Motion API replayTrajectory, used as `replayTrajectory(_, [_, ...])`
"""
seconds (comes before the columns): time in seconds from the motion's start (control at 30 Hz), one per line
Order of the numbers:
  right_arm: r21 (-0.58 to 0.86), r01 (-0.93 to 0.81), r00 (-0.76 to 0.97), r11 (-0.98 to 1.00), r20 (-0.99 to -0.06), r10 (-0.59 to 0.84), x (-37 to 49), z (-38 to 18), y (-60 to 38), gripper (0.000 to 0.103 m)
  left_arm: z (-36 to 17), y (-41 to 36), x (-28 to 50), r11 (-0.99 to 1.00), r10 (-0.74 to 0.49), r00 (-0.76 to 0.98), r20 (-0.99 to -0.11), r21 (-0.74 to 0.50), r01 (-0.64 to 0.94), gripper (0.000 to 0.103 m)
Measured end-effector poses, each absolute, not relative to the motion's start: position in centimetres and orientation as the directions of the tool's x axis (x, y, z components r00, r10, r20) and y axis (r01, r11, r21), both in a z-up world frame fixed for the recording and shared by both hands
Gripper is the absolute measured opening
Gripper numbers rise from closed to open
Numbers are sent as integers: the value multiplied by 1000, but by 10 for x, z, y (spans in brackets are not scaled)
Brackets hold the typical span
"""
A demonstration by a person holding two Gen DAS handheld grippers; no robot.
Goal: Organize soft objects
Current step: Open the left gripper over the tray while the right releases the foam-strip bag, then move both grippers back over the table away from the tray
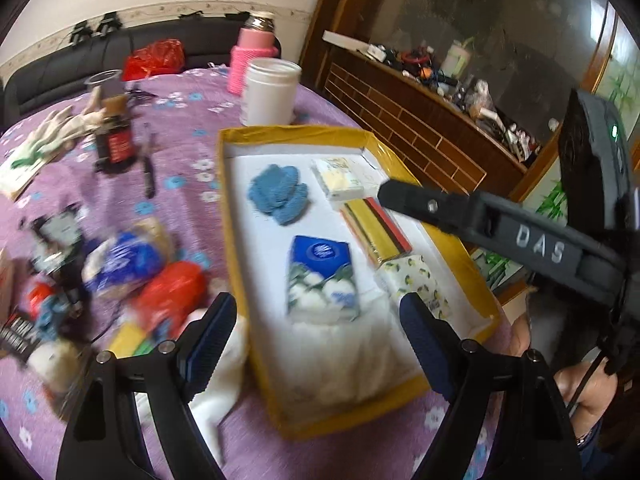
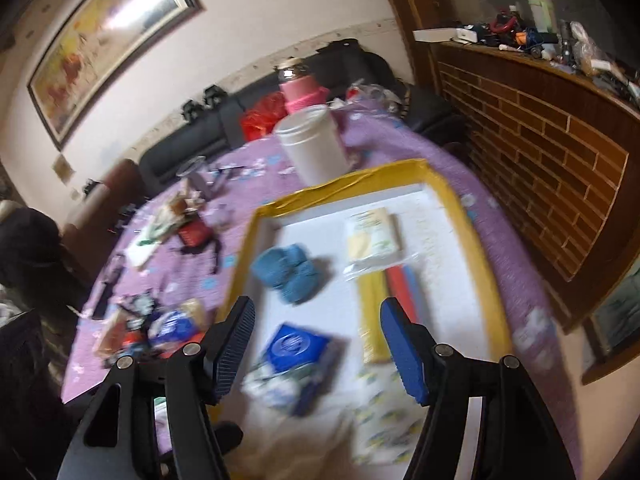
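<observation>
A yellow-rimmed tray (image 1: 228, 216) (image 2: 486, 248) with a white floor lies on the purple flowered cloth. In it are a blue knitted cloth (image 1: 278, 194) (image 2: 290, 272), a pale yellow tissue pack (image 1: 338, 178) (image 2: 374, 236), a pack of coloured strips (image 1: 378, 232) (image 2: 394, 300), a blue tissue pack (image 1: 322, 276) (image 2: 294, 350) and a lemon-print pack (image 1: 416, 280) (image 2: 384, 412). A white cloth (image 1: 352, 364) (image 2: 280, 444) fills the tray's near end and hangs over its left rim. My left gripper (image 1: 318, 312) hovers open above that end. My right gripper (image 2: 318, 312) is open over the tray, holding nothing.
A white jar (image 1: 270, 92) and a pink bottle (image 1: 250, 56) stand behind the tray. Left of it lie a dark bottle (image 1: 114, 140), gloves (image 1: 52, 132) and a heap of packets (image 1: 120, 264). A brick-patterned wooden cabinet (image 1: 420, 132) runs along the right.
</observation>
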State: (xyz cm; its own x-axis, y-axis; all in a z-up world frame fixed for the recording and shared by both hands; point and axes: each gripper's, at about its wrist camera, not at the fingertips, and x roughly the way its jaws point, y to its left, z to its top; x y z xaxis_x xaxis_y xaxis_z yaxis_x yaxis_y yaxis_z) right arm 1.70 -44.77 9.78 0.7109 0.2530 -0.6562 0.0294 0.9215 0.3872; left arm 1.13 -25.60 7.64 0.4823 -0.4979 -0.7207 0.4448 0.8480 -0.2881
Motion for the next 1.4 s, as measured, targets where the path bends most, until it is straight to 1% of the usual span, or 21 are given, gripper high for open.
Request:
replayTrajectory(0.13, [403, -26, 711, 915, -635, 300, 1, 100, -417, 69, 85, -213, -5, 858, -498, 525, -690, -304, 414, 83])
replayTrajectory(0.4, [362, -156, 707, 919, -609, 360, -22, 99, -336, 70, 93, -116, -44, 894, -447, 631, -633, -296, 336, 83])
replayTrajectory(0.57, [342, -236, 676, 910, -615, 406, -28, 86, -279, 70, 81, -47, -65, 912, -404, 674, -619, -328, 246, 83])
replayTrajectory(0.67, [339, -283, 676, 897, -593, 437, -36, 78, -253, 70, 69, -11, -71, 929, -351, 700, -622, -325, 177, 83])
replayTrajectory(0.77, [271, -312, 700, 911, -583, 413, -46, 70, -229, 70, 52, 24, -69, 929, -314, 711, -629, -357, 95, 83])
replayTrajectory(0.87, [223, -332, 707, 916, -584, 398, -51, 61, -216, 70, 40, 43, -65, 913, -318, 704, -635, -404, 48, 83])
replayTrajectory(1.0, [207, -329, 711, 922, -589, 386, -52, 49, -213, 70, 31, 50, -64, 902, -342, 689, -639, -429, 49, 83])
replayTrajectory(1.27, [327, -302, 668, 895, -598, 444, -39, 40, -230, 70, 29, 56, -65, 877, -381, 694, -611, -477, 62, 83])
replayTrajectory(1.4, [350, -300, 664, 888, -592, 457, -38, 39, -231, 70, 31, 61, -70, 868, -383, 705, -597, -493, 54, 83])
